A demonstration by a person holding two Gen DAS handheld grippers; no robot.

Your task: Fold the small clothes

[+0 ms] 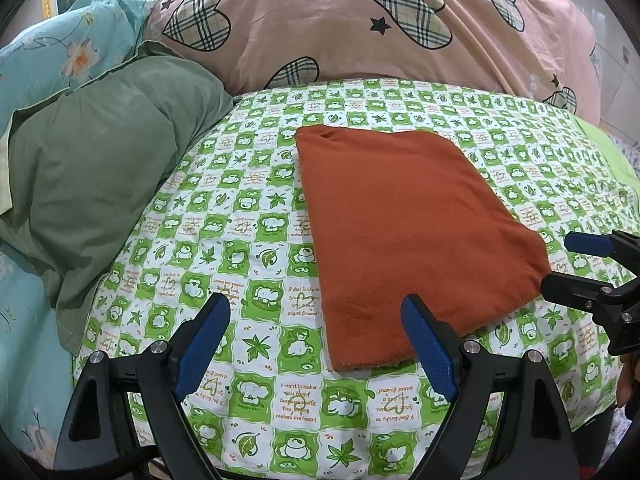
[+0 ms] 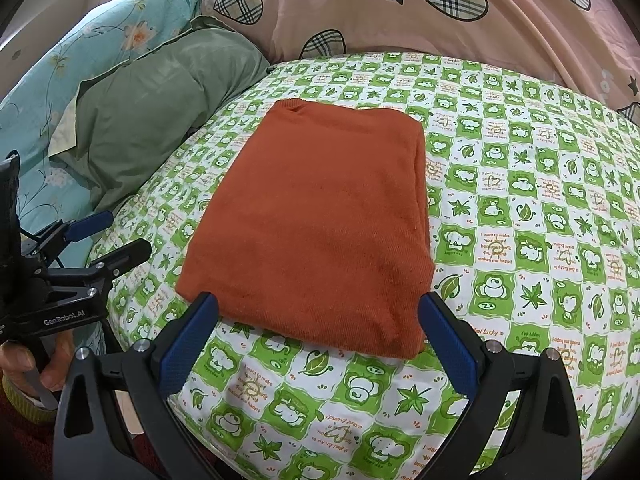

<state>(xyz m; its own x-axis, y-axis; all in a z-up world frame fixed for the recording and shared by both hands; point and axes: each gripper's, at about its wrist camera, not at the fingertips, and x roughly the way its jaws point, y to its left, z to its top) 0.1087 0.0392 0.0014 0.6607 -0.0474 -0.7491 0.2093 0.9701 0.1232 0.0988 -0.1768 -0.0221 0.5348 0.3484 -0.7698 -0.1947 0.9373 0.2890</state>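
An orange knit garment (image 1: 408, 232) (image 2: 320, 220) lies folded into a flat rectangle on the green-and-white cartoon sheet (image 1: 248, 264) (image 2: 520, 240). My left gripper (image 1: 316, 344) stands open just short of the garment's near left corner, with nothing between its blue pads. It also shows at the left edge of the right wrist view as the left gripper (image 2: 116, 236), open. My right gripper (image 2: 320, 340) is open, its fingers straddling the garment's near edge without touching it. From the left wrist view the right gripper (image 1: 568, 266) sits open beside the garment's right corner.
A sage green pillow (image 1: 100, 168) (image 2: 160, 120) lies left of the garment, with teal floral bedding (image 1: 60, 60) behind it. A pink quilt with plaid hearts (image 1: 360, 20) (image 2: 400, 0) is piled at the back. A hand (image 2: 24, 364) grips the left tool's handle.
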